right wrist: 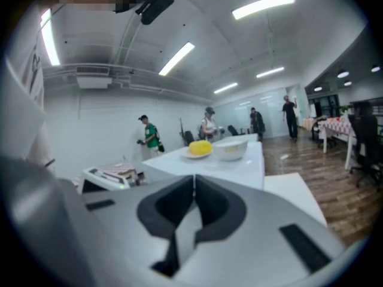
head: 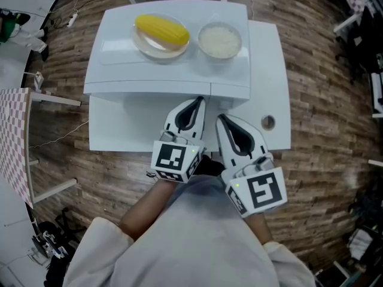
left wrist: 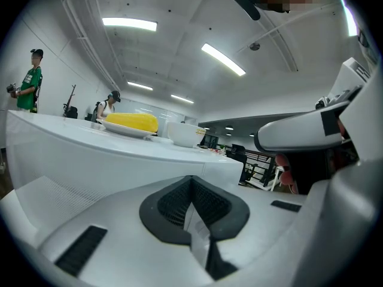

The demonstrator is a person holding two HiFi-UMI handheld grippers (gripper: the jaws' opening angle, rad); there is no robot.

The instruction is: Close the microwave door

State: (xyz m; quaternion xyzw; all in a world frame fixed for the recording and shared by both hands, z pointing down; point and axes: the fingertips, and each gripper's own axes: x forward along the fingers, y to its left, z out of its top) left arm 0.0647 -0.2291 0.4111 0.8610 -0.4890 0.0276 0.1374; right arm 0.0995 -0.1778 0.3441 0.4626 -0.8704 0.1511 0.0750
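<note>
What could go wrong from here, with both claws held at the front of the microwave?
1. A plate of corn and a bowl of rice stand on top of the microwave; a hard shove could jolt them.
2. The left claw and right claw, both shut, sit close together and might knock each other.

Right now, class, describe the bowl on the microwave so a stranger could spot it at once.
Find the white microwave on the white table. Two dishes sit side by side on its top. The bowl is the right-hand one in the head view: deep and full of white rice, while its neighbour is a shallow plate carrying yellow corn.
</note>
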